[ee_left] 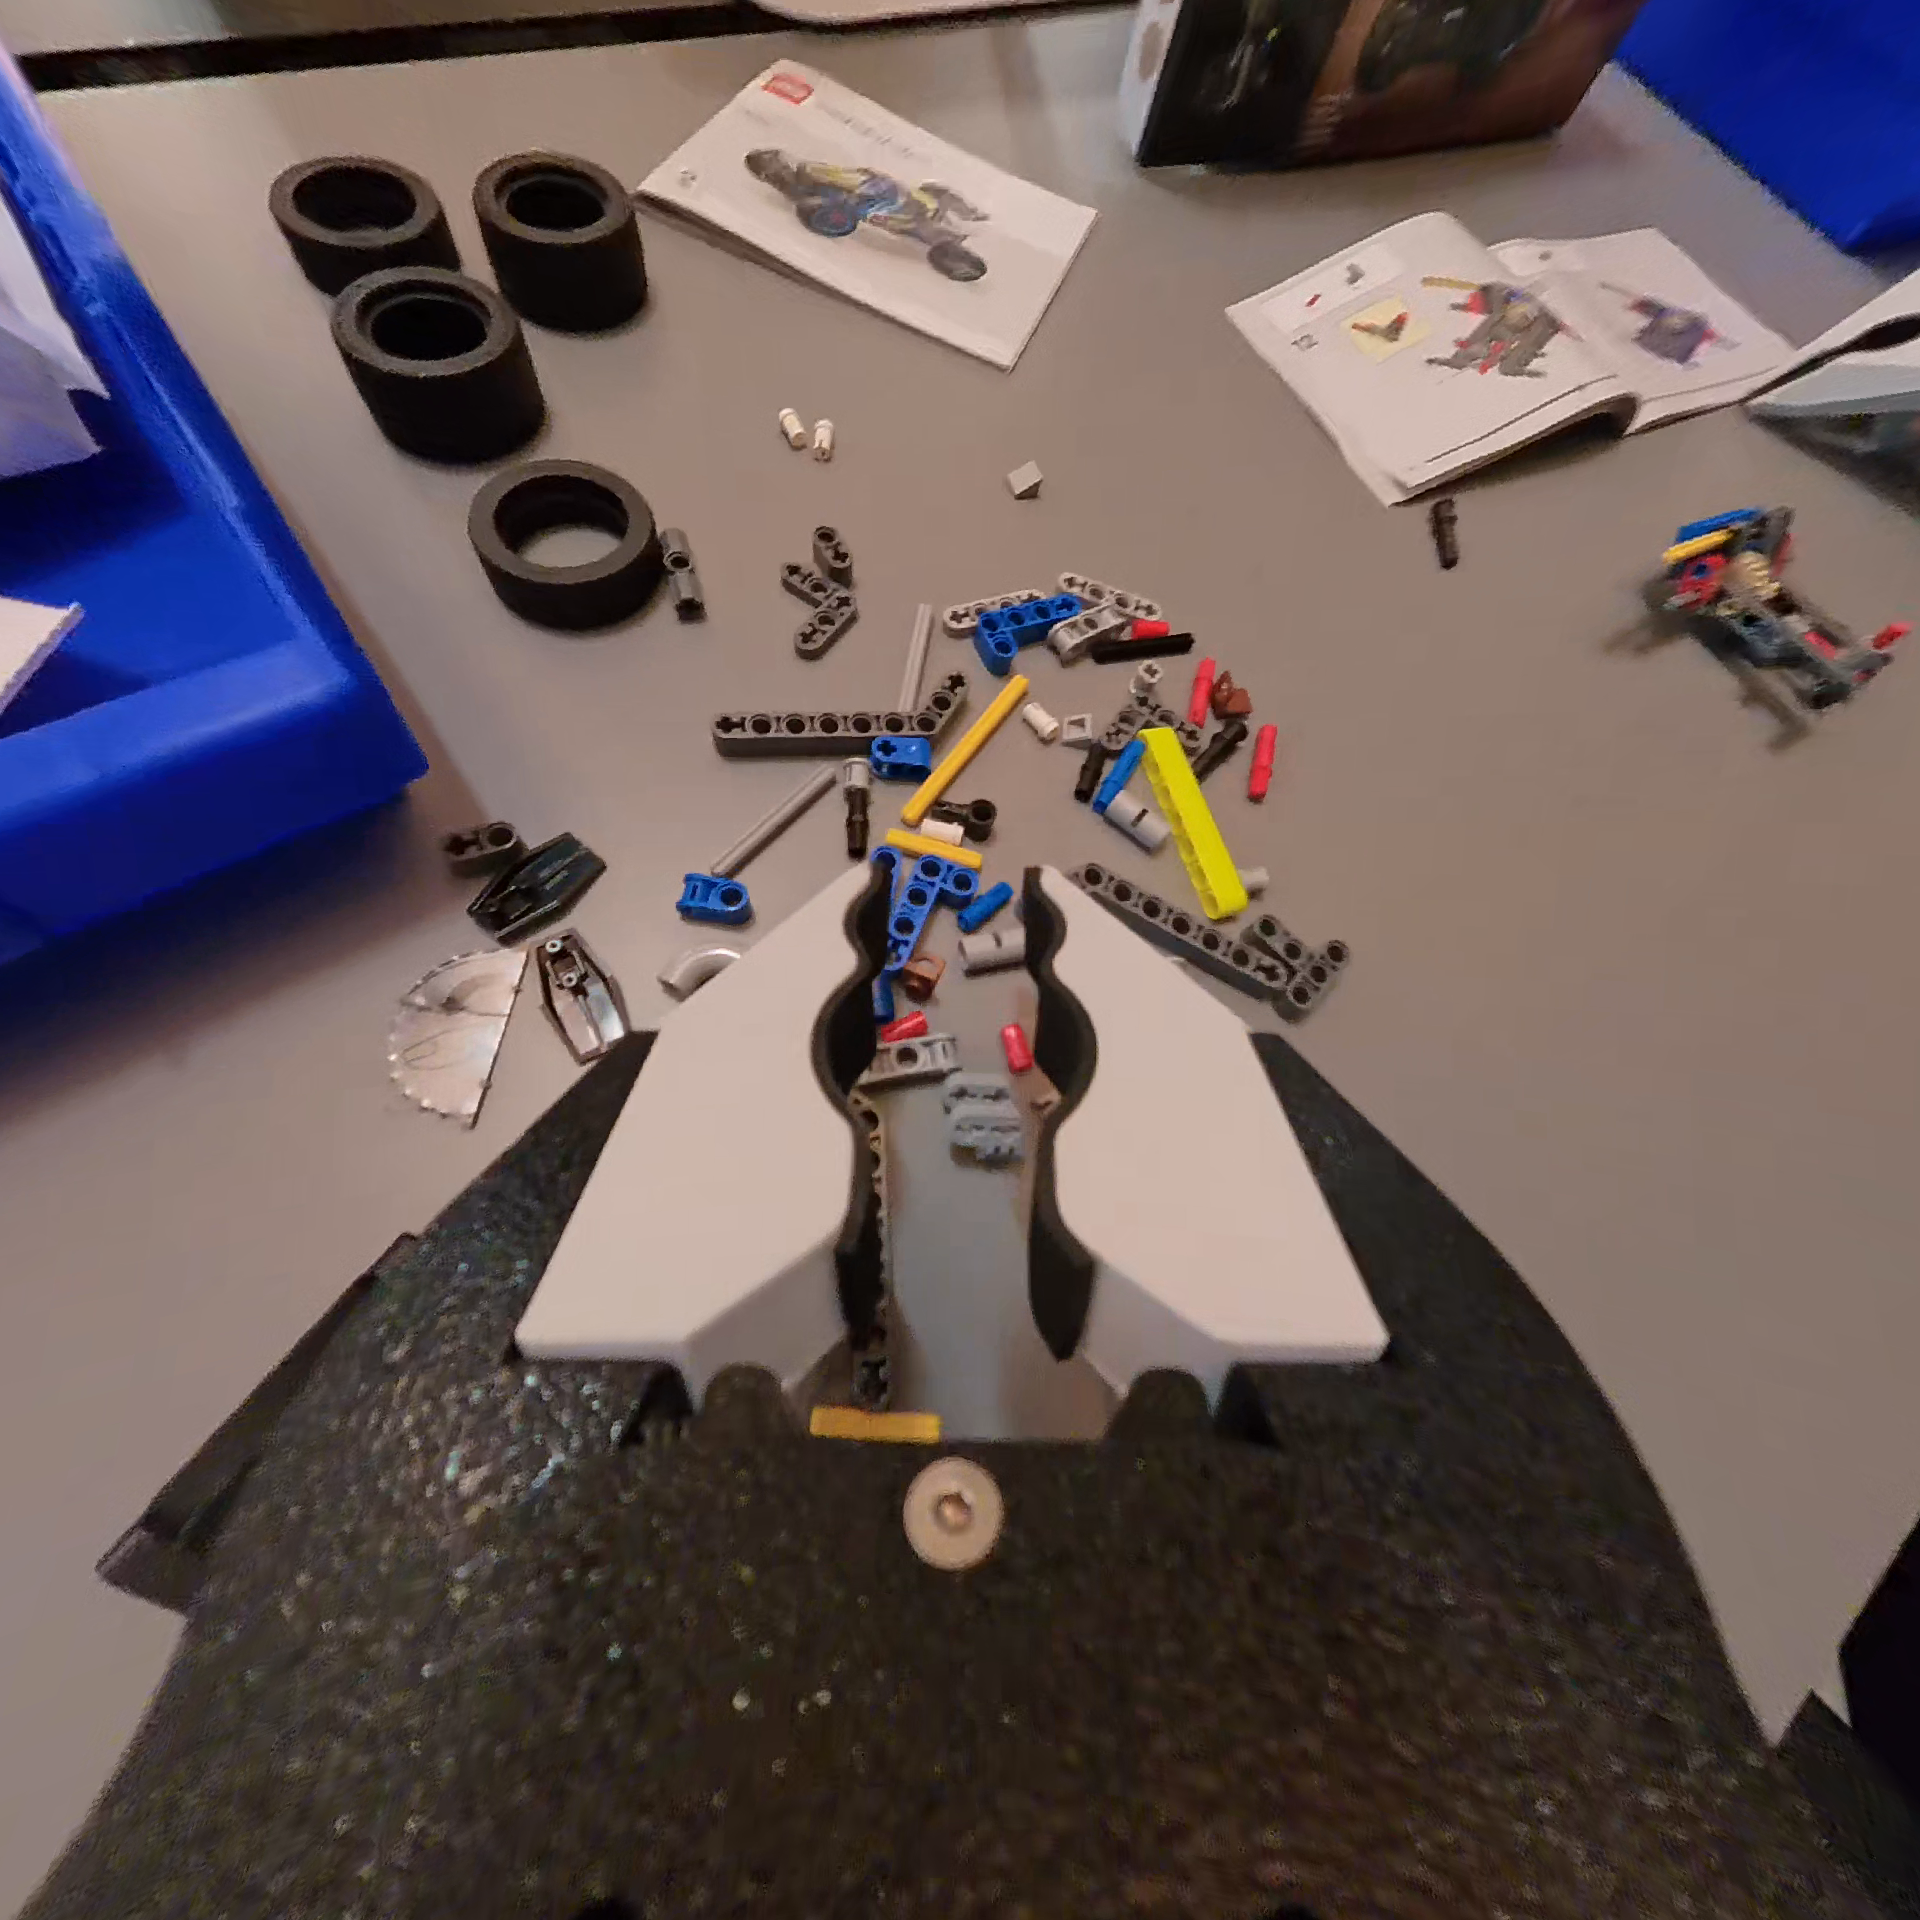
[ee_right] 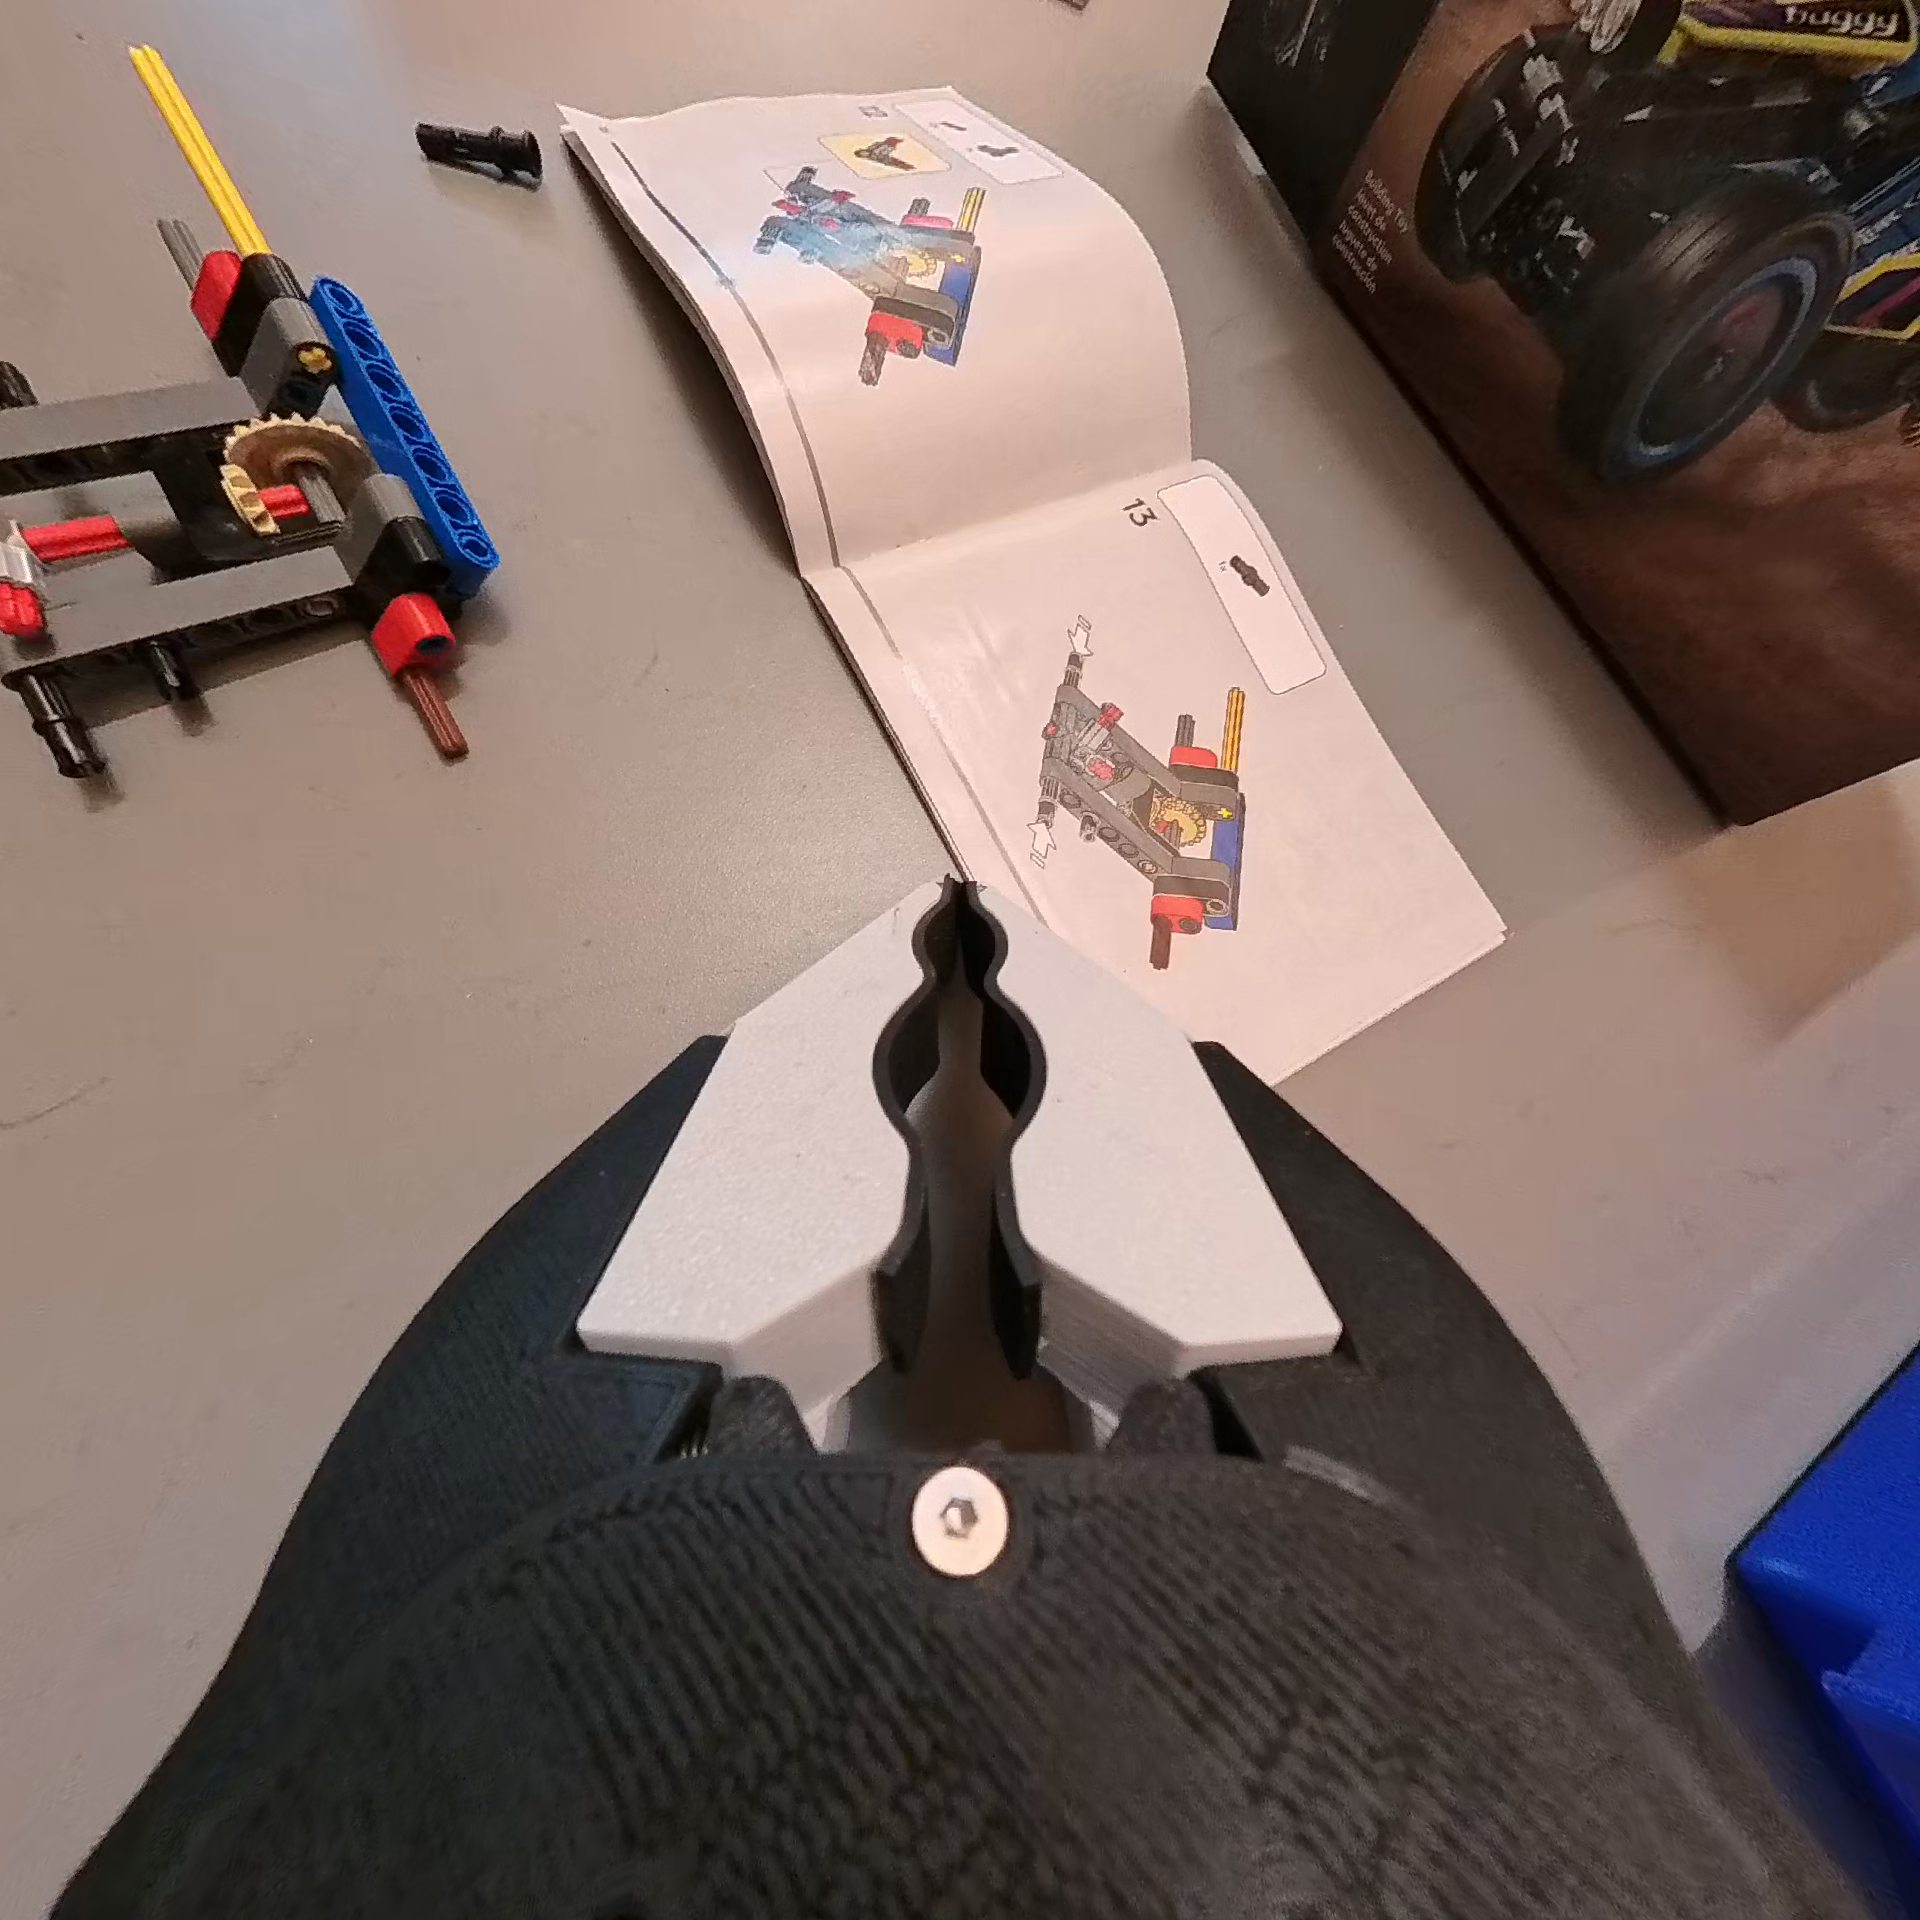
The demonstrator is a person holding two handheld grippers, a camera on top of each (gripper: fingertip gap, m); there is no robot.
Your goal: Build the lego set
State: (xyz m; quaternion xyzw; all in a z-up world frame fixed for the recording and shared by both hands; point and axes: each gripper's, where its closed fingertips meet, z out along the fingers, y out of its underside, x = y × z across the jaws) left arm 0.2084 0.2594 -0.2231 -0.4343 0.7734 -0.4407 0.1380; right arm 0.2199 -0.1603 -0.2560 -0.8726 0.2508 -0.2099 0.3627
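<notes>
In the left wrist view my left gripper (ee_left: 951,883) is open and empty, hovering over a pile of loose lego parts (ee_left: 997,769) on the grey table. A blue beam (ee_left: 920,899) lies just under the gap between its fingers. The half-built lego assembly (ee_left: 1766,613) sits far right; in the right wrist view it (ee_right: 260,488) lies at the left, with a blue beam, gears and a yellow axle. My right gripper (ee_right: 961,888) is shut and empty, its tips at the edge of the open instruction booklet (ee_right: 1039,582). A black pin (ee_right: 478,145) lies near the booklet's top.
Several black tyres (ee_left: 447,343) stand at the back left. A closed booklet (ee_left: 873,208) and the set's box (ee_right: 1621,343) are at the back. A blue bin (ee_left: 156,623) borders the left side; another blue bin (ee_right: 1839,1642) is at the right. Some 45 cm of space lies between my two pairs of fingers. My right gripper's tips are some 20 cm from the black pin (ee_right: 478,145). The left camera catches it too, in the left wrist view (ee_left: 1446,543).
</notes>
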